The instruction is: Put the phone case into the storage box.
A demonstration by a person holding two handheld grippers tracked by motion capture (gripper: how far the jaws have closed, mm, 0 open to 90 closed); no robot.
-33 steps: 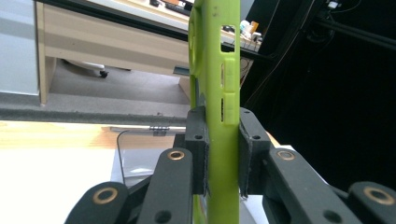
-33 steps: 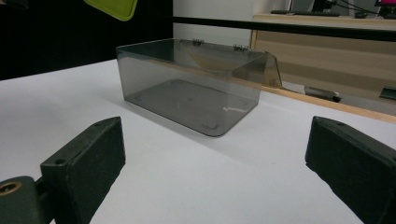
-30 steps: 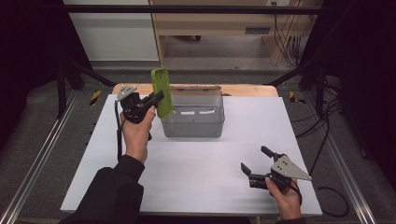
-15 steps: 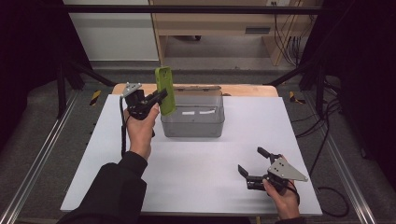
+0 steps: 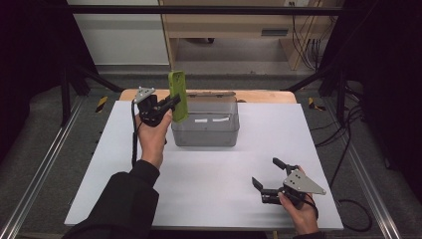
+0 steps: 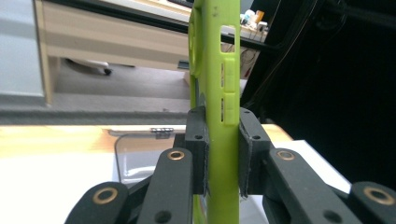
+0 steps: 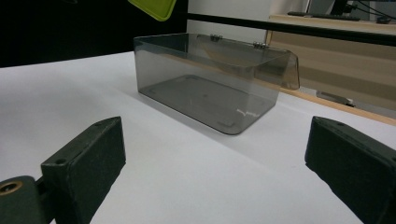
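Observation:
A lime-green phone case (image 5: 178,96) stands upright on edge in the air over the left end of a clear smoky plastic box (image 5: 205,125). My left gripper (image 5: 171,103) is shut on it; in the left gripper view both pads clamp the case (image 6: 216,93) from the sides. The box (image 7: 210,91) sits open-topped on the white table, its lid hinged back behind it. My right gripper (image 5: 264,177) rests low near the table's front right, jaws wide open with nothing between them. A corner of the case (image 7: 154,8) shows in the right gripper view.
The white tabletop (image 5: 209,189) stretches between the box and the front edge. A wooden strip (image 5: 259,94) runs along the back edge. Black frame rails and cables stand around the table, with a wooden desk (image 5: 234,25) behind.
My left gripper has carried the green case slightly right and up, closer over the box's left end. The right gripper has stayed put.

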